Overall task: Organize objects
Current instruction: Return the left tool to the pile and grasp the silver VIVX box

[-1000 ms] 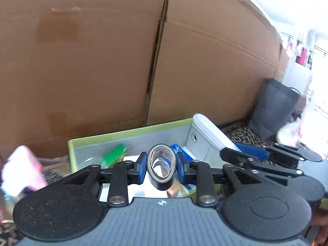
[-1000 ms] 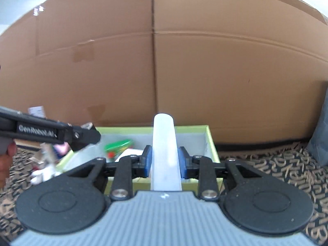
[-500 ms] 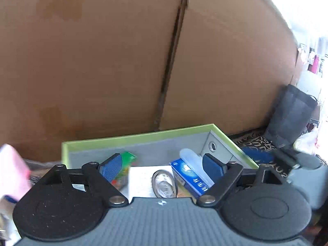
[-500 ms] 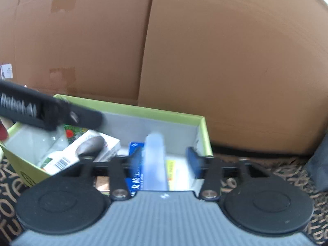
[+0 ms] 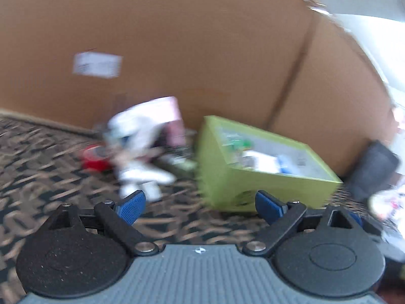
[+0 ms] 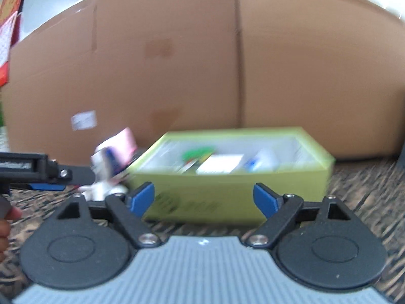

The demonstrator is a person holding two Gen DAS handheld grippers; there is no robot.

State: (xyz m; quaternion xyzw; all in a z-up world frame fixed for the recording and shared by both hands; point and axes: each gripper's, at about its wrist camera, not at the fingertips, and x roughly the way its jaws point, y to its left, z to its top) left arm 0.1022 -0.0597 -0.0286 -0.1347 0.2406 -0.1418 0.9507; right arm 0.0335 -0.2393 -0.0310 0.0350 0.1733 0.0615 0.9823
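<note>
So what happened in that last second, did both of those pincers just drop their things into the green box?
Yes. The left gripper let go of a roll of tape, the right gripper of a pale tube; both sets of jaws have just been opening and now stand empty. Both pulled back from the green box, the left swinging toward the loose pile beside it. The box and the cardboard wall stayed put.

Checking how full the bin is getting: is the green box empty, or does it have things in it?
Not empty. The green box holds several items, seen through its open top in both views; blur hides what they are.
</note>
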